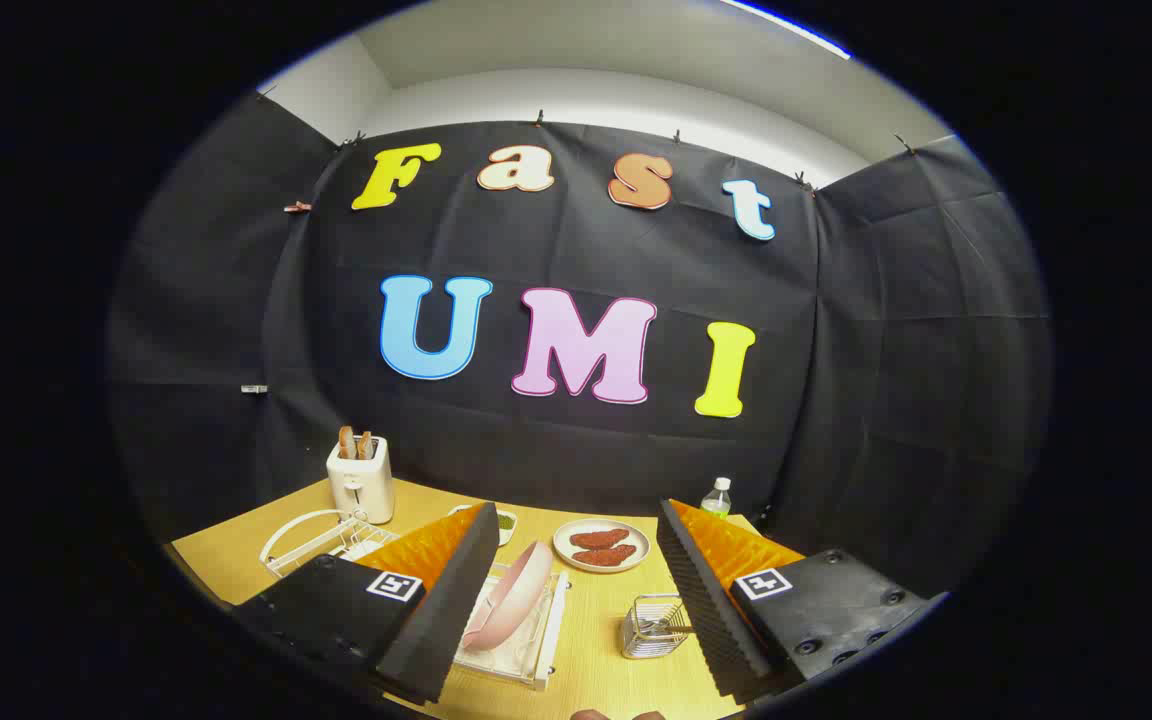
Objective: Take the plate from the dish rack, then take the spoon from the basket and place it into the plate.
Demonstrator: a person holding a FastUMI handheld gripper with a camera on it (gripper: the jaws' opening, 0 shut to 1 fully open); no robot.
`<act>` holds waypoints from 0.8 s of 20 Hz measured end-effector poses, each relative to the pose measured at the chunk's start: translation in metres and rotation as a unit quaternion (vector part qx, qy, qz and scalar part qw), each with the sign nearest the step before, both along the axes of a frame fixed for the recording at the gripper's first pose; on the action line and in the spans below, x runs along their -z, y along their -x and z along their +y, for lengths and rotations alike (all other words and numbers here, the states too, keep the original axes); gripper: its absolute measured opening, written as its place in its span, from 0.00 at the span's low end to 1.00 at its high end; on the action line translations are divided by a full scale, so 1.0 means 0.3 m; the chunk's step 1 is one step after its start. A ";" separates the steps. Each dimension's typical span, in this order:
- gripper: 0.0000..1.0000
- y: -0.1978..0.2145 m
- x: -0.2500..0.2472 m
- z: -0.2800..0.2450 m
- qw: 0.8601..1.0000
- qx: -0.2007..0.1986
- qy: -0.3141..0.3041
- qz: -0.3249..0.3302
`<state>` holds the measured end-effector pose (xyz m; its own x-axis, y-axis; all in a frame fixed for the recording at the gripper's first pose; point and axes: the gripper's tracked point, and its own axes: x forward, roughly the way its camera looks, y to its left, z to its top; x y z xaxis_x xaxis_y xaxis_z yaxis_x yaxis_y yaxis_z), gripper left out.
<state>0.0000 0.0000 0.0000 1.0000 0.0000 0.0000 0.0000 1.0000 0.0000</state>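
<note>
Two fingers of the gripper rise from the bottom of the view, spread wide apart with nothing between them but bare table; they hold nothing. They are raised above the table and look down on it at a slant, toward the booth's back wall.

Just ahead of the left finger, partly hidden by it, the pink plate stands on edge in a white dish rack. It leans over, its rim running from low by the finger up and away to the right, its hollow face turned toward the right.

Beside the right finger, touching it in the picture, sits a small wire basket; the spoon lies across it with its handle toward that finger.

Open wood lies between rack and basket, and on ahead up to a white dish bearing two reddish-brown pieces of food.

Farther left, a second wire rack lies near the table's left edge, with a white toaster holding two slices of bread behind it. A small bowl peeps out past the left fingertip. A bottle stands at the far edge by the cloth, beyond the right finger.
</note>
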 end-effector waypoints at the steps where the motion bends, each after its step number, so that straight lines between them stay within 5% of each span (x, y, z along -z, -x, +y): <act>1: 0.97 -0.002 0.005 0.000 1.000 0.001 -0.001 0.003; 16: 0.97 -0.038 0.014 0.017 1.000 0.005 0.010 0.022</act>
